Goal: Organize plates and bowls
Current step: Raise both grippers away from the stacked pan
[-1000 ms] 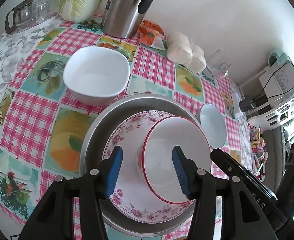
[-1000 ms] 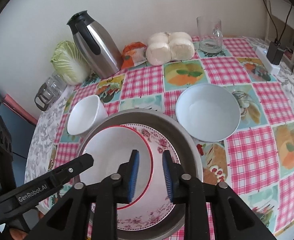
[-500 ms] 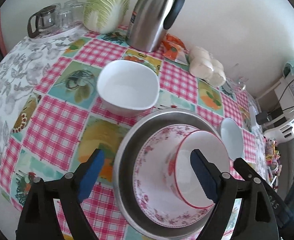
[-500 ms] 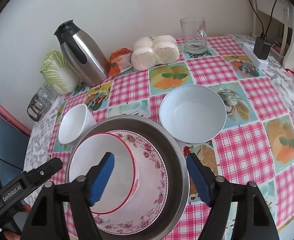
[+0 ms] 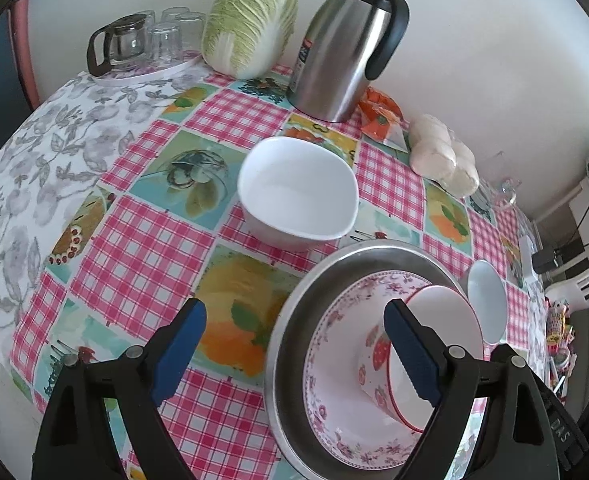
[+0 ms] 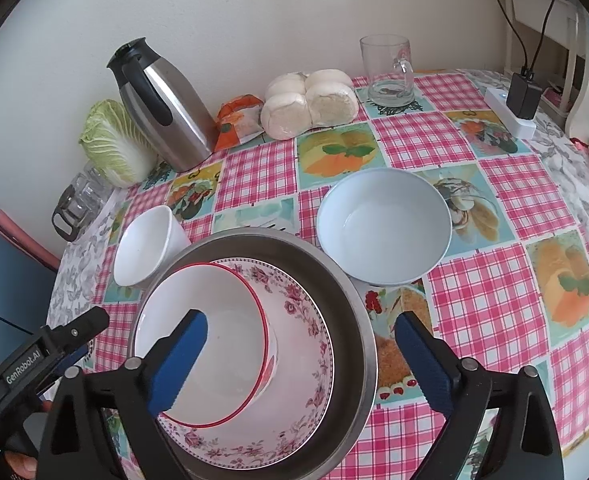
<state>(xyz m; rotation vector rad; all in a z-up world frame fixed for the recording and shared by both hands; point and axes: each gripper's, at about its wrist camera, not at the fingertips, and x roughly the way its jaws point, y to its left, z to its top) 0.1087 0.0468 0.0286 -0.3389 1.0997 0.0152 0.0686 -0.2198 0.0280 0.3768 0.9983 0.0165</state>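
both hand-held grippers spread wide, pinching nothing: left hand-held gripper (image 5: 294, 354) hovering over the counter (image 5: 142, 248) and the left edge of the stack, right hand-held gripper (image 6: 300, 360) straddling the stack from above.

stack so far: steel basin (image 6: 350, 304) holding the floral plate (image 6: 306, 364), red-rimmed bowl (image 6: 222, 344) sitting in the plate, off-centre toward one side (looks tilted in the left view, can't confirm).

still loose on the counter: square white bowl (image 5: 298, 196) just beside the basin's far-left edge, round pale bowl (image 6: 382, 224) near its right edge.

risks from here:
- red-rimmed bowl off-centre, so next bowl nested in could rock or slide on the glazed plate.
- reaching for the square white bowl with jaws this wide could clip the basin rim, bowl being so close.
- thin-rim pinch on a smooth bowl likely to slip if lifted by one edge.
- jug (image 6: 166, 100) and glass mug (image 6: 388, 72) well back, low collision risk.
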